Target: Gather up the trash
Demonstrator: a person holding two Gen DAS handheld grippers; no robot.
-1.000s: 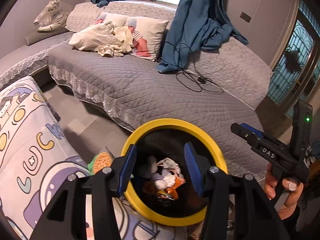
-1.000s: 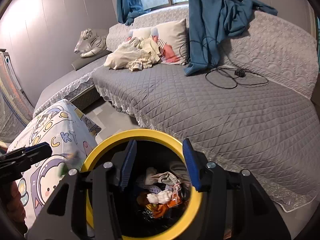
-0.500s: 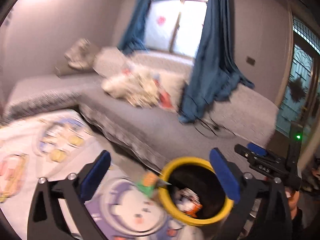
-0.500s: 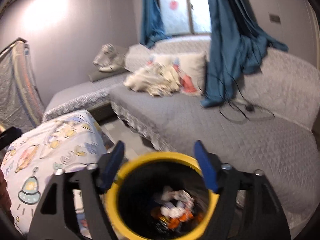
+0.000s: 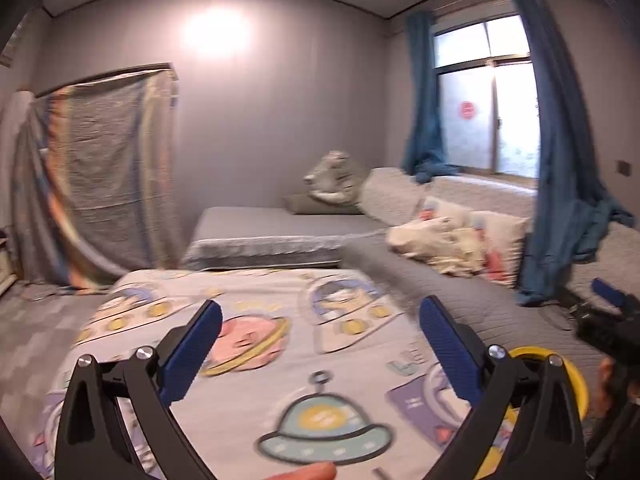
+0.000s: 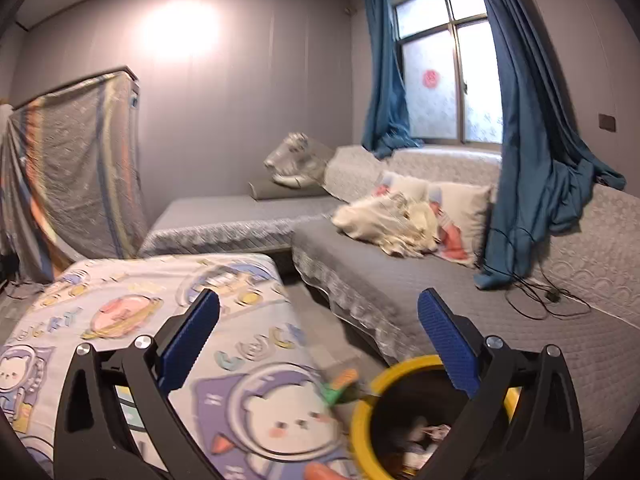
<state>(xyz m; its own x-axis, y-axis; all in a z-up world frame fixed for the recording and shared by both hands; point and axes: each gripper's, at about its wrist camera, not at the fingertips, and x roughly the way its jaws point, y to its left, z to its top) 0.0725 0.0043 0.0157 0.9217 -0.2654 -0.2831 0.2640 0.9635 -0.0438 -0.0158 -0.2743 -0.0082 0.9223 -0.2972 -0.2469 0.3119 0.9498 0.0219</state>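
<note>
The yellow-rimmed bin (image 6: 404, 412) sits low and right of your right gripper (image 6: 318, 344), its rim passing behind the right finger; crumpled trash (image 6: 428, 434) lies inside it. A green and orange wrapper (image 6: 340, 386) shows blurred just left of the rim, at the edge of the cartoon-print cover (image 6: 132, 320). From your left gripper (image 5: 320, 344) the bin (image 5: 576, 380) peeks out only at the far lower right, behind the right finger. Your right gripper's jaws are opening with nothing between them; your left gripper stands spread wide and empty. Both point slightly downward across the cover. That cover spreads flat ahead of both grippers, with a narrow floor gap between it and the grey sofa (image 6: 460, 300) beyond the bin.
</note>
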